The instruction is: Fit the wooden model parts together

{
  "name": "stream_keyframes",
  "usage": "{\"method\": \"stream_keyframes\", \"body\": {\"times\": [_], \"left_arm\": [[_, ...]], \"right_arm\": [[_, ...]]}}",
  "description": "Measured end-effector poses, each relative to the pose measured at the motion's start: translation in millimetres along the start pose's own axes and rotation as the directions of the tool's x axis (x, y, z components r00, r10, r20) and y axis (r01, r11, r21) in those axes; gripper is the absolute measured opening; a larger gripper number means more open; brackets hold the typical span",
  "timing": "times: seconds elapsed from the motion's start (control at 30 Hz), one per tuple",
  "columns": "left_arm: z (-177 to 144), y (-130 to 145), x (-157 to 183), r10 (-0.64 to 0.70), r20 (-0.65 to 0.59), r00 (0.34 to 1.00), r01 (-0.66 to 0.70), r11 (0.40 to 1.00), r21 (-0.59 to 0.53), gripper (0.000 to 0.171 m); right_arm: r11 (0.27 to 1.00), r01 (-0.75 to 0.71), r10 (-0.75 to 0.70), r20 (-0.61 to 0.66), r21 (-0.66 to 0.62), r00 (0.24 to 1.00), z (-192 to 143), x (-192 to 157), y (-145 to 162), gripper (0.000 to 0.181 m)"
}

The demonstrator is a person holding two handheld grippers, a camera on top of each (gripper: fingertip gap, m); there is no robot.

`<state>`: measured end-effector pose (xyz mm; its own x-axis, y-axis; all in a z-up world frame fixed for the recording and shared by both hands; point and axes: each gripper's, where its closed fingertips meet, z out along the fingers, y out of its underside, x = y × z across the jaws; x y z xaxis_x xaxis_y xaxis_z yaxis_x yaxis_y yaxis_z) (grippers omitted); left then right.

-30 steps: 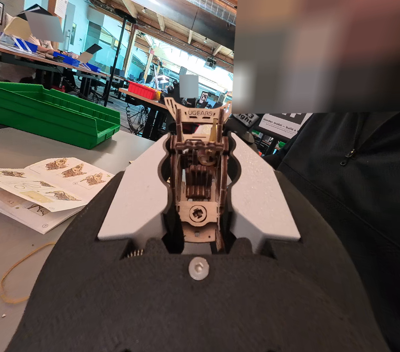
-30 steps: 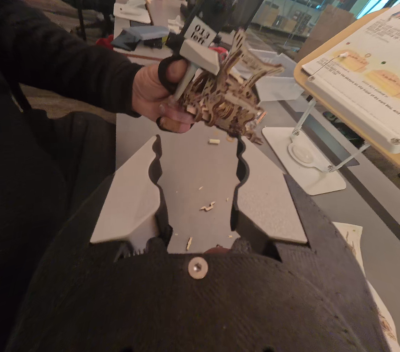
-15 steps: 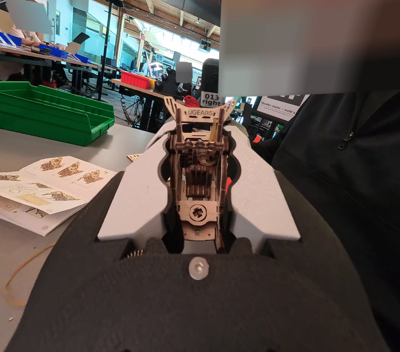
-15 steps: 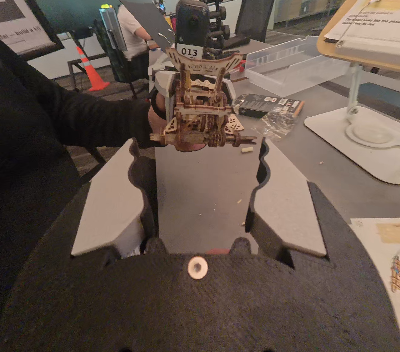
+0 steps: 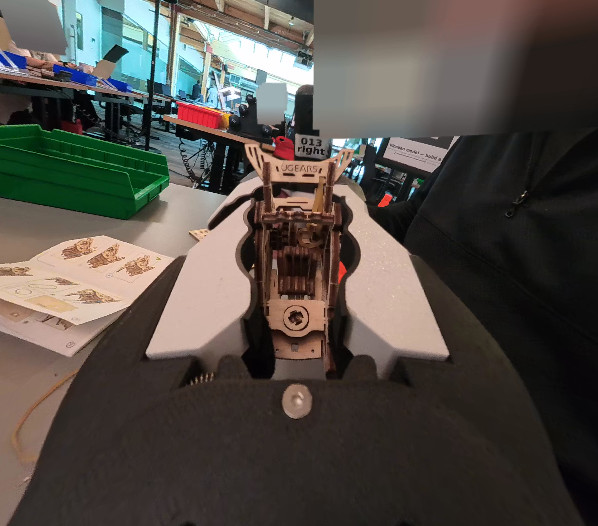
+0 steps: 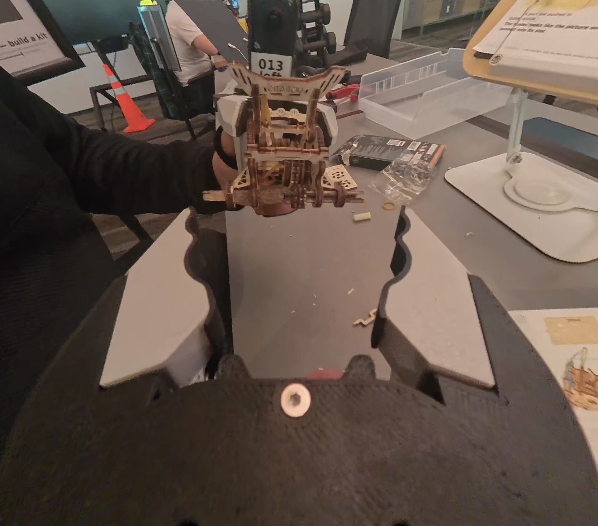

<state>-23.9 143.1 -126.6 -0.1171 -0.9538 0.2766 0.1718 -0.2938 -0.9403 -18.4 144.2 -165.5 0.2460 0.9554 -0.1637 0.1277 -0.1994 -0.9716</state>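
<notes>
left wrist view: the left tongs (image 5: 297,239) are clamped on the wooden model (image 5: 296,255), held above the worktop (image 5: 81,219) beside a booklet (image 5: 71,284). right wrist view: the right tongs (image 6: 293,232) gape wide and empty, facing the raised model.

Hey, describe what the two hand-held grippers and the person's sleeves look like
Both alike: the right hand-held gripper and left hand-held gripper have light grey angular fingers with wavy black inner pads on a rough black body with a silver screw. A black camera with a white tag tops the left one. The sleeve is black.
</notes>
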Motion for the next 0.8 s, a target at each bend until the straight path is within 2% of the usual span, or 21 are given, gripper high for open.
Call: {"method": "stream_keyframes", "body": {"times": [0.07,0.2,0.27,0.37,0.47,0.6,0.7,0.8], "left_arm": [[-4,4,-4,0.035,0.036,0.999,-0.033,0.998,-0.045,0.047],[-18,46,-36,0.150,0.193,0.970,-0.086,0.948,-0.306,0.046],[-29,76,-55,0.204,0.263,0.943,-0.064,0.888,-0.456,0.047],[-46,118,-78,0.251,0.340,0.906,0.000,0.805,-0.593,0.047],[-63,133,-96,0.292,0.433,0.853,0.050,0.780,-0.624,0.047],[-80,145,-109,0.328,0.528,0.783,0.110,0.763,-0.637,0.047],[-84,154,-108,0.303,0.551,0.778,0.146,0.765,-0.627,0.047],[-91,165,-103,0.290,0.542,0.789,0.178,0.737,-0.652,0.048]], "right_arm": [[1.000,0.001,-0.001,-0.031,-0.005,1.000,-10,8,-1,0.117],[0.996,0.017,-0.026,-0.113,-0.084,0.993,-35,31,15,0.108],[0.992,0.011,-0.030,-0.148,-0.127,0.988,-45,40,27,0.105],[0.976,0.002,-0.047,-0.203,-0.216,0.978,-56,52,51,0.103],[0.951,0.004,-0.080,-0.236,-0.309,0.968,-63,60,75,0.104],[0.937,-0.013,-0.078,-0.246,-0.350,0.966,-65,62,92,0.103],[0.931,-0.021,-0.076,-0.249,-0.364,0.965,-65,64,98,0.101],[0.923,-0.013,-0.087,-0.241,-0.385,0.967,-60,66,102,0.096]]}}
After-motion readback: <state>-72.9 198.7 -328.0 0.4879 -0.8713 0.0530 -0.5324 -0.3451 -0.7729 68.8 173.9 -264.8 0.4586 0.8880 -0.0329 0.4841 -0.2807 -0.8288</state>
